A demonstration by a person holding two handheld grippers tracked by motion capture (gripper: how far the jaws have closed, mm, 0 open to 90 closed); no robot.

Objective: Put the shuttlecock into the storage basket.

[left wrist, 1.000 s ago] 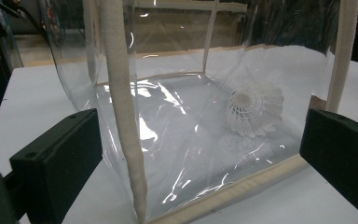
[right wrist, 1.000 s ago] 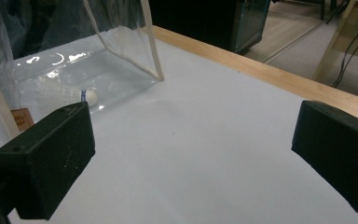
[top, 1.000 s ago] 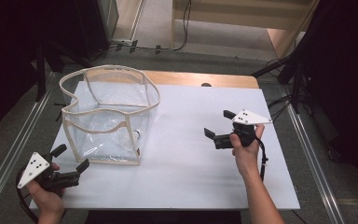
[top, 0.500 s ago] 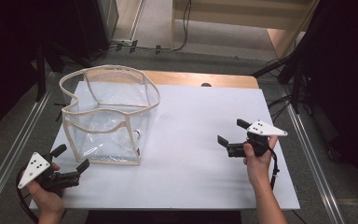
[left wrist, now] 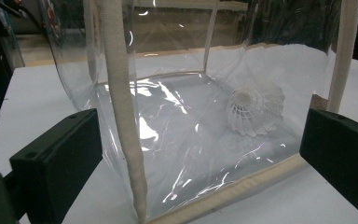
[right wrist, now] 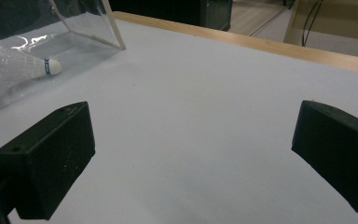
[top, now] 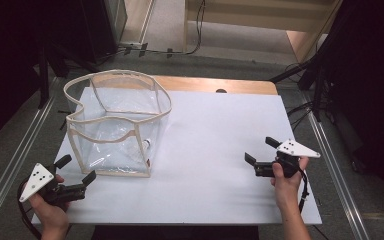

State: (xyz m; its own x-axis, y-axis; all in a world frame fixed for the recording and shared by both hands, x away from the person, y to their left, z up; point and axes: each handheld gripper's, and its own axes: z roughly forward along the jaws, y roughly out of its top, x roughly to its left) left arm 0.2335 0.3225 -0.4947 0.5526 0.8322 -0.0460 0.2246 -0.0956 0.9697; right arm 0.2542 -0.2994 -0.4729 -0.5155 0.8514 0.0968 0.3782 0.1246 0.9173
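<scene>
At the table's near corners, both held low: left gripper (top: 75,170) spread wide beside the clear bag (top: 117,125) holding a shuttlecock (left wrist: 256,107); right gripper (top: 261,156) likewise released, well apart.

The high view looked forward and down from above the person's side of the white table (top: 215,150), far enough to take in the whole top and the floor behind it. The left gripper view sat low at the near left corner and faced the clear bag (left wrist: 205,93) from very near, between its two wide-apart jaws. The right gripper view sat low at the right side and looked across the bare table top (right wrist: 205,102) toward the left. Both gripper views shared the bag (right wrist: 23,46) and the white shuttlecock (left wrist: 255,108) lying in it, and the high view showed the same bag (top: 117,125) from farther off
</scene>
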